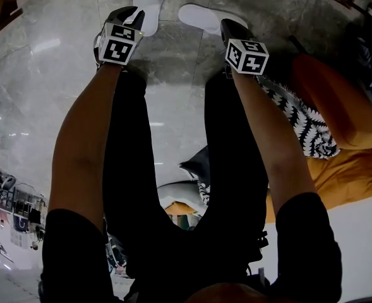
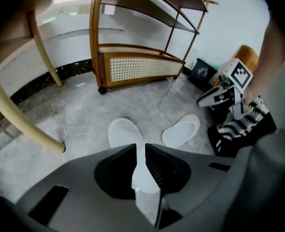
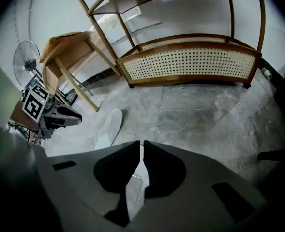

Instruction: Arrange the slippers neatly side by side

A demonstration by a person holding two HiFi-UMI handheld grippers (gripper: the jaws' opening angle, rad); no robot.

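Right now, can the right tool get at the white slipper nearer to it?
Probably yes. The right tool hangs right at the near end of that white slipper, with only bare floor around it and nothing between them. Its jaws are shut, so they would need to open first.

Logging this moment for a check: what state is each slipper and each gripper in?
White fabric left slipper: lying flat.
White fabric right slipper: lying flat, at an angle to the left slipper.
Left gripper: open, left slipper's end between its jaws.
Right gripper: shut on the right slipper's end.
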